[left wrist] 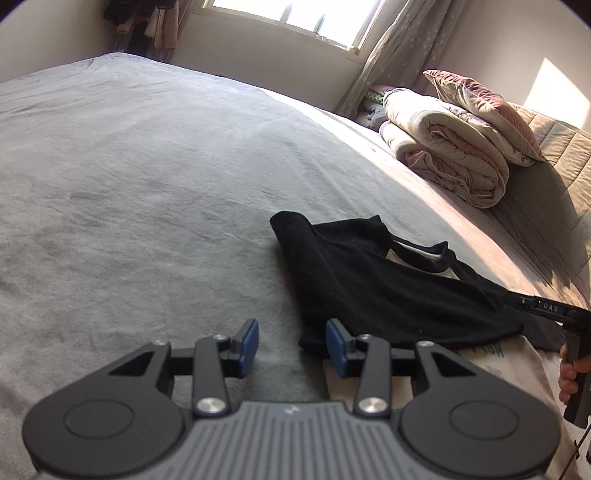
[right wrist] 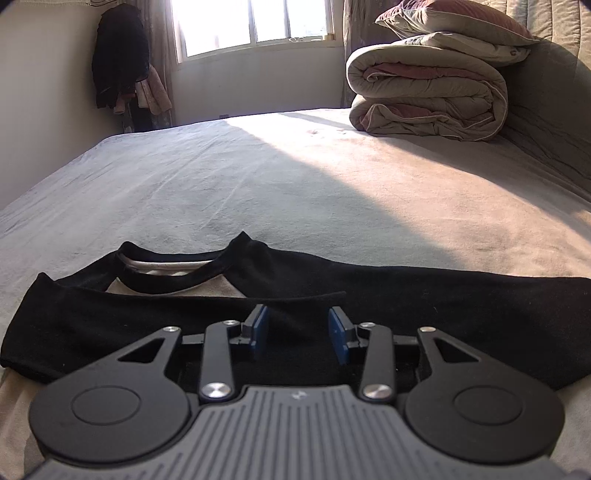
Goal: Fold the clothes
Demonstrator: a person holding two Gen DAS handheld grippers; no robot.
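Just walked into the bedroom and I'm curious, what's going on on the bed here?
A person is folding clothes with a handheld gripper in each hand. A shirt with black sleeves and a pale body lies flat on the grey bed, its sleeves laid across it. The left gripper and the right gripper both hover low over the near edge of the shirt with jaws open, holding nothing. A rolled duvet with a pillow on top sits at the far end, untouched.

Rolled quilt (right wrist: 424, 92), pillow (right wrist: 454, 18) atop; window (right wrist: 251, 22).
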